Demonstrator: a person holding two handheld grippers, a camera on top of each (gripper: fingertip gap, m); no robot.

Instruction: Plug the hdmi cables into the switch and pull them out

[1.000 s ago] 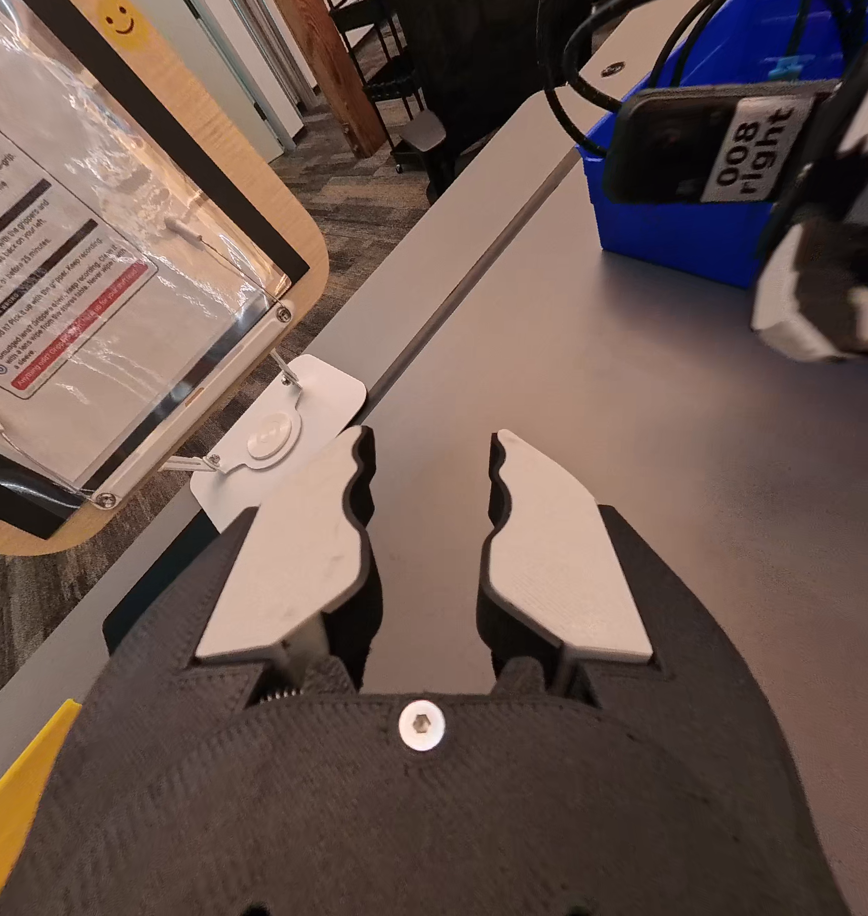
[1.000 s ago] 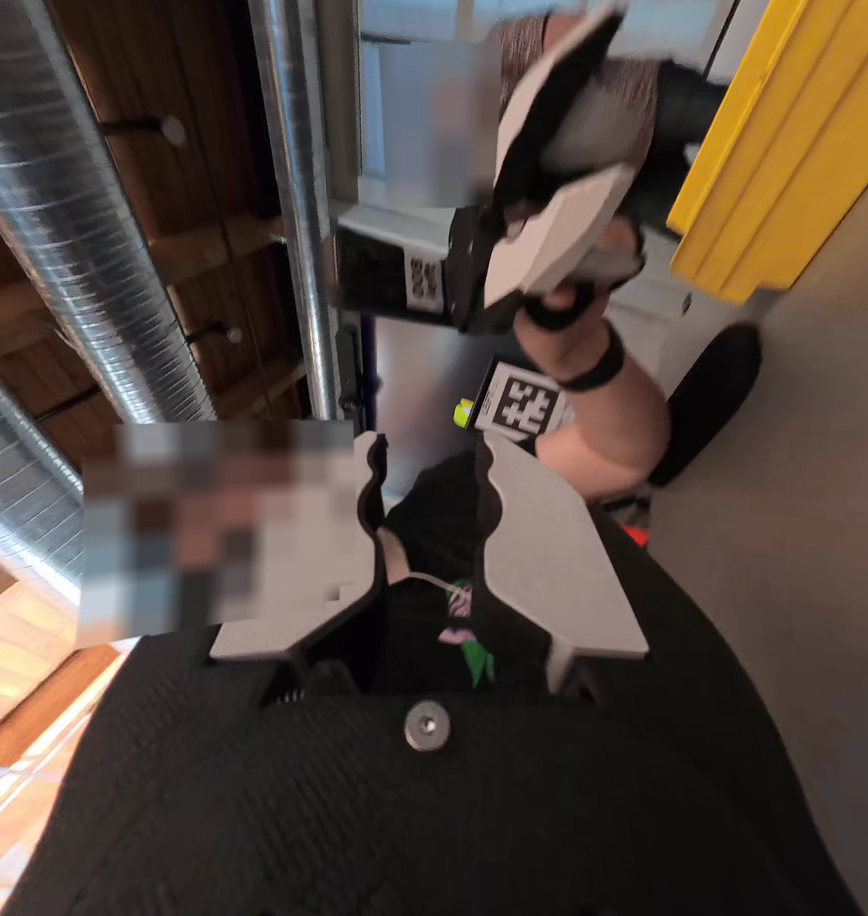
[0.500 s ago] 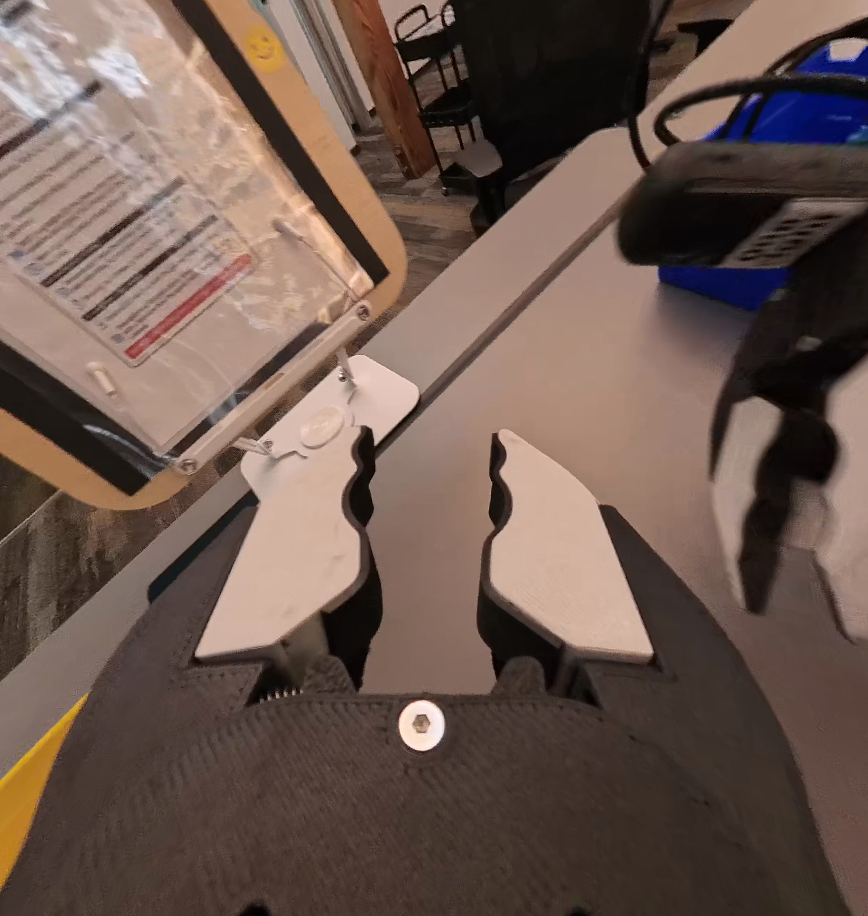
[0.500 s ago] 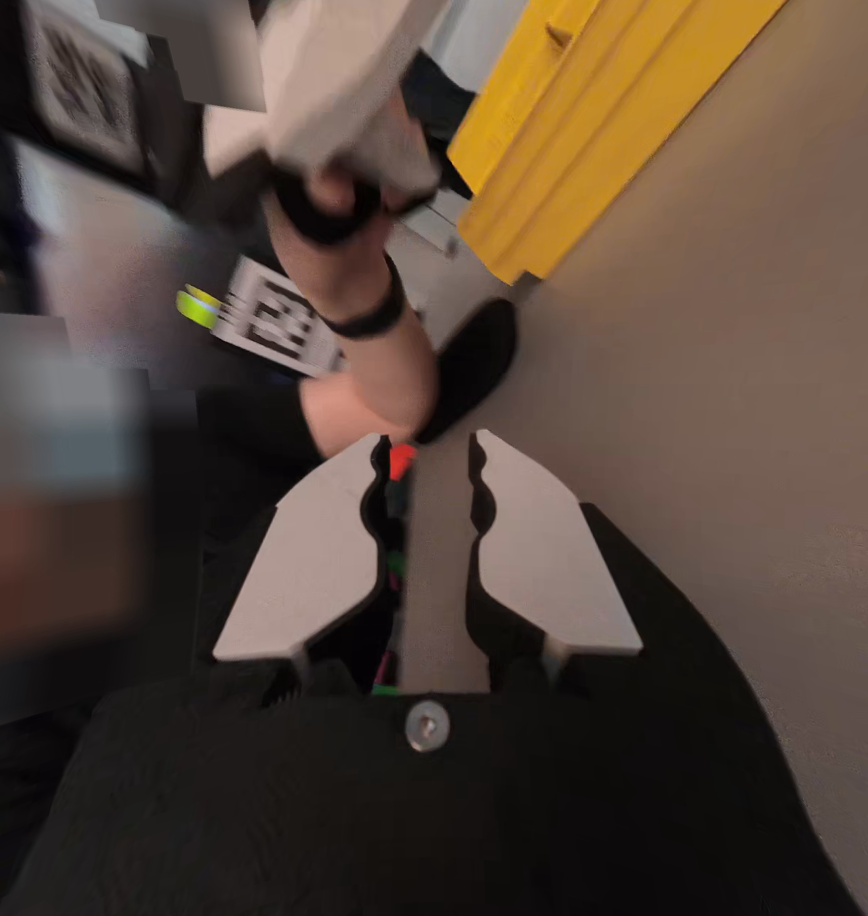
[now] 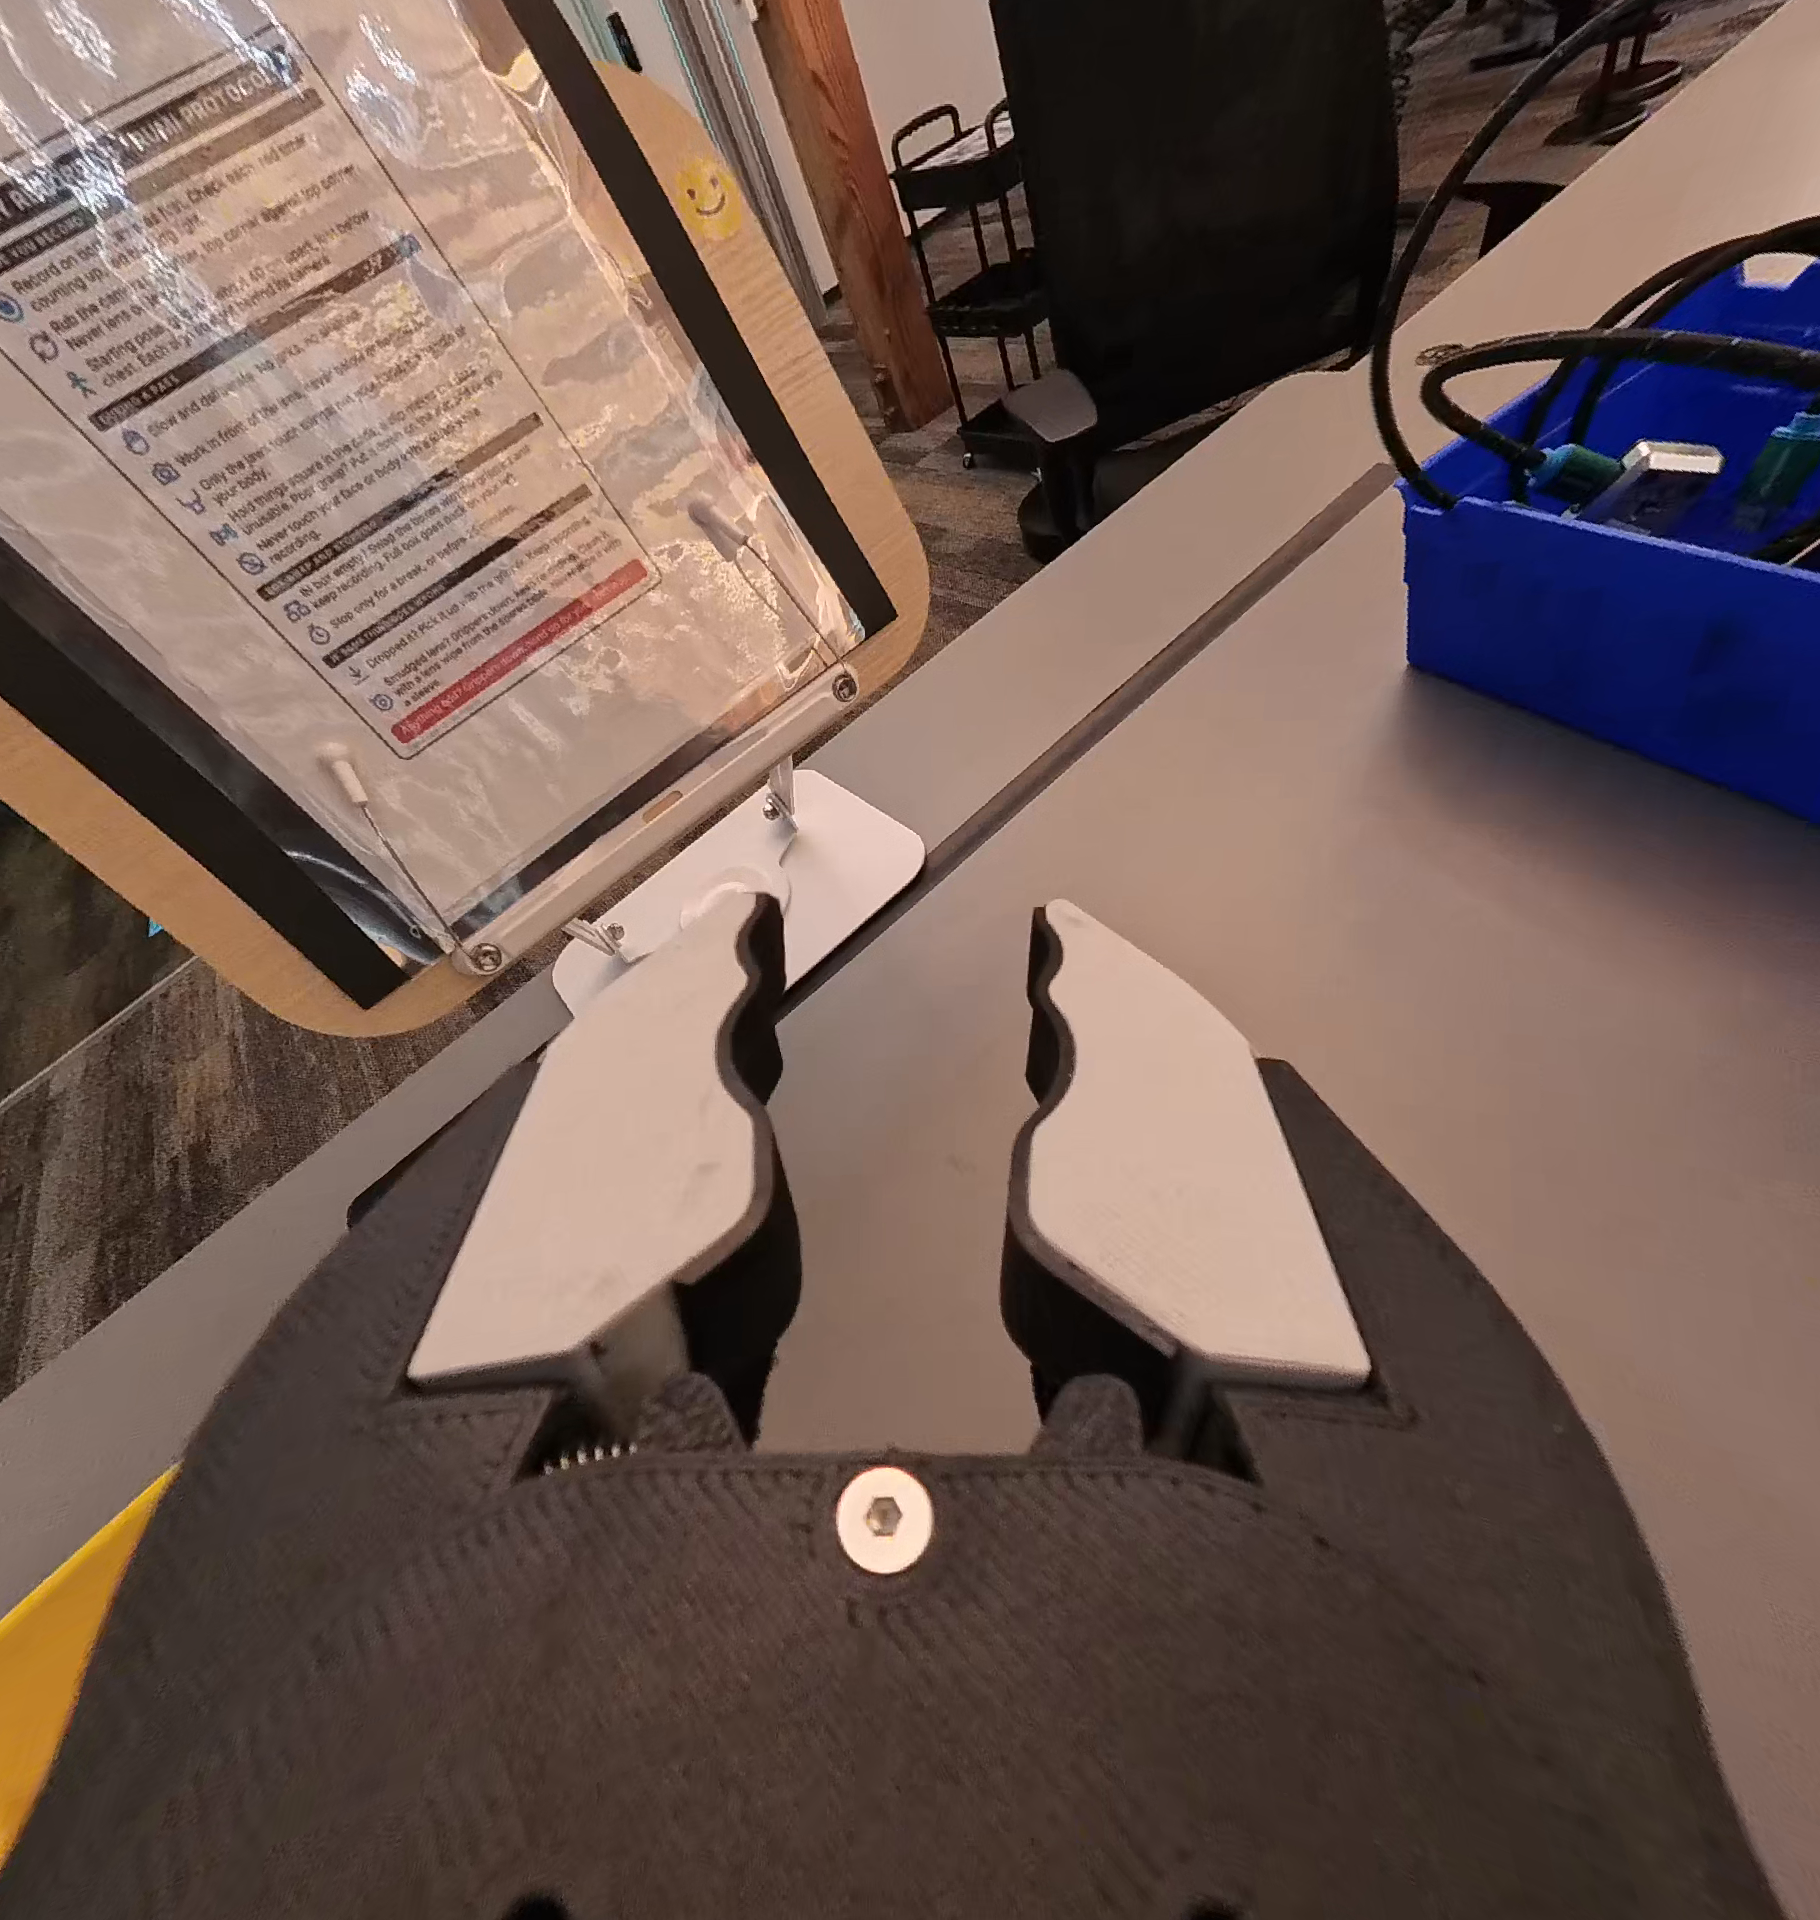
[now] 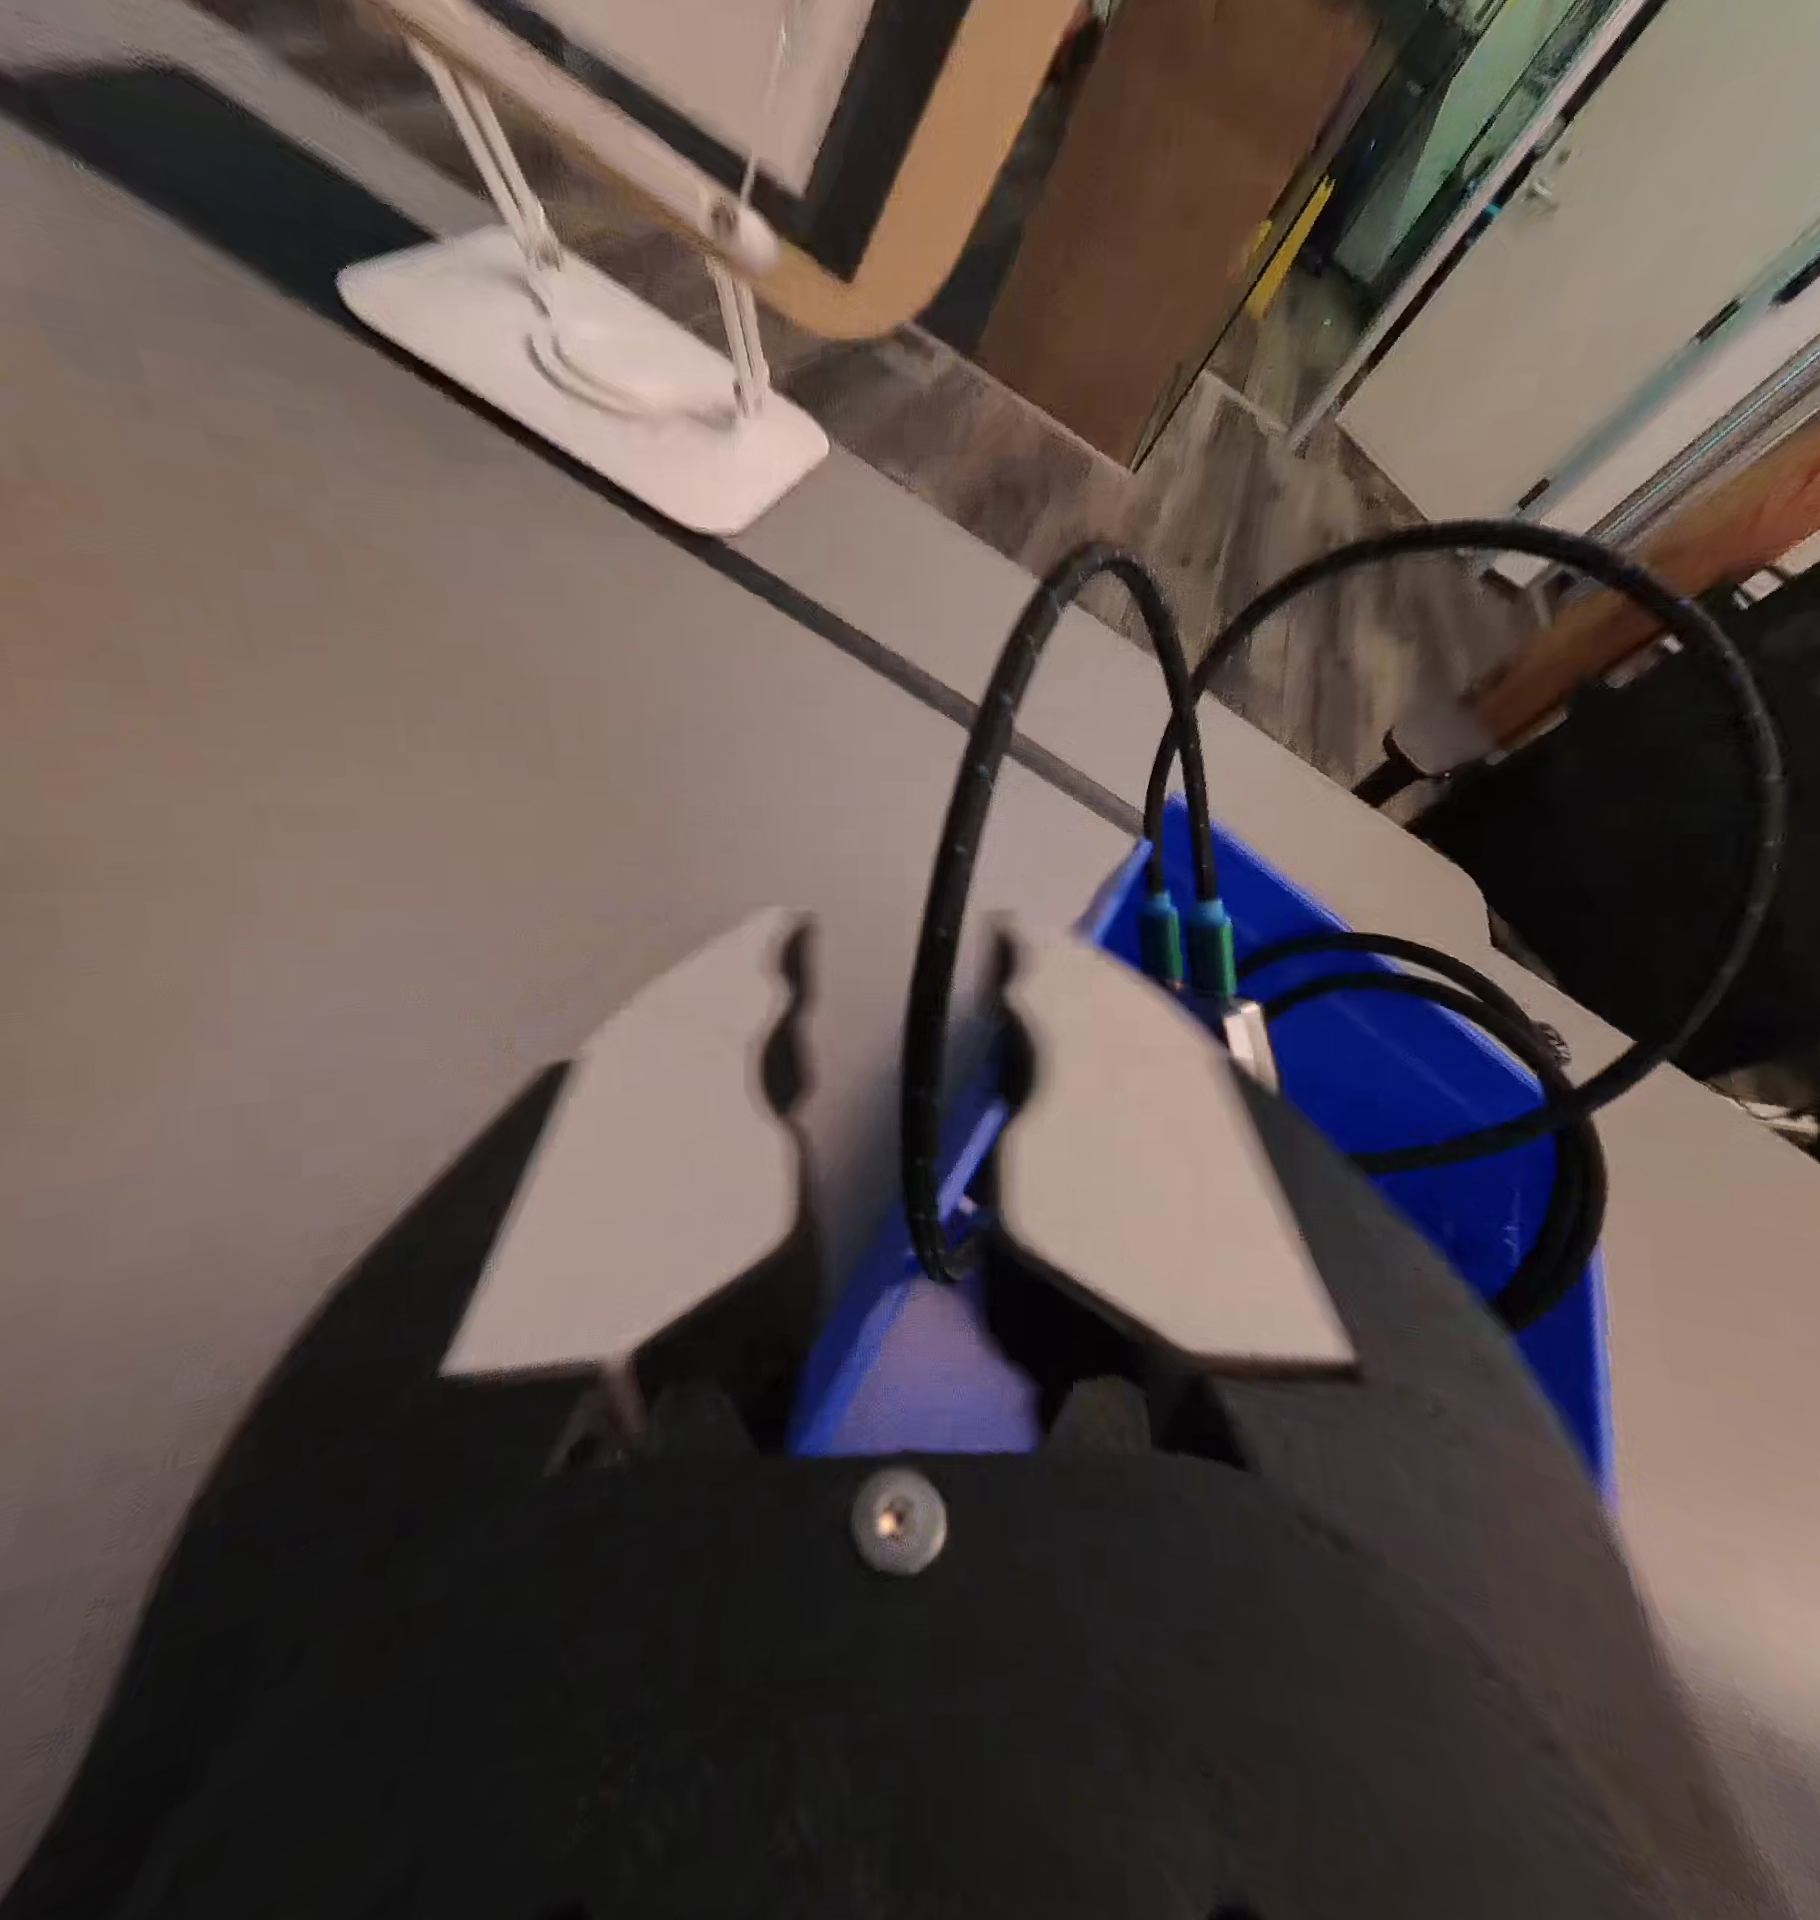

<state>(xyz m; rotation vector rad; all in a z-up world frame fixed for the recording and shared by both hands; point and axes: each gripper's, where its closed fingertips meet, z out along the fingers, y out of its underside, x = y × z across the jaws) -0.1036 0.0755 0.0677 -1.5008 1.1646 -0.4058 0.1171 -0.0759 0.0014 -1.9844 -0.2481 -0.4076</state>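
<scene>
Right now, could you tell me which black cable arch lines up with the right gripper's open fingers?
The narrow left arch: one leg shows in the gap of the right gripper, while the wide arch swings off to the right.

My view takes in a grey table (image 5: 1508, 1039) filling the lower right, with a wood-framed sign stand (image 5: 864, 540) at upper left. Beyond its edge lie patterned grey carpet (image 5: 54, 1091), a wooden post (image 5: 844, 197) and a black office chair (image 5: 1197, 187) along the top.
</scene>
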